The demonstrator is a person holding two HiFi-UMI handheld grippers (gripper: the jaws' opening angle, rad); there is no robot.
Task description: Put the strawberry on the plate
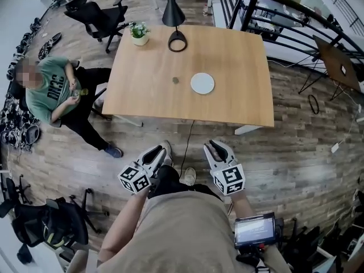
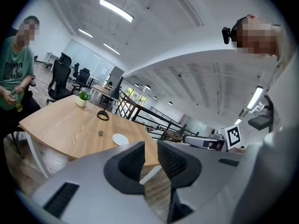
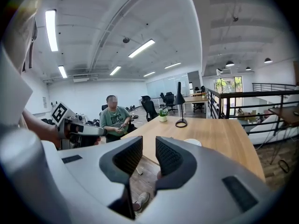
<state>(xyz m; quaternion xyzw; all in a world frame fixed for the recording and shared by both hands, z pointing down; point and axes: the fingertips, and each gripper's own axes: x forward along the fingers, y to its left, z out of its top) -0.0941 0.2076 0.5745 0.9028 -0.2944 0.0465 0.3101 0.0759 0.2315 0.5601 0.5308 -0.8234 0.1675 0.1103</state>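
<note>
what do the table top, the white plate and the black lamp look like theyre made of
Table top: looks like light wood or wood-look laminate, matte, with grain lines running along it.
Plate: plain white and smooth, perhaps ceramic or plastic; too small to tell.
Lamp: black, likely painted metal, judging by its thin ring base and cone shade; a guess.

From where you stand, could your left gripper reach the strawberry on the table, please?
Probably not yet: the left gripper hangs over the floor, short of the near edge of the table, and the strawberry lies mid-table. Nothing blocks the way, so a step forward should do.
</note>
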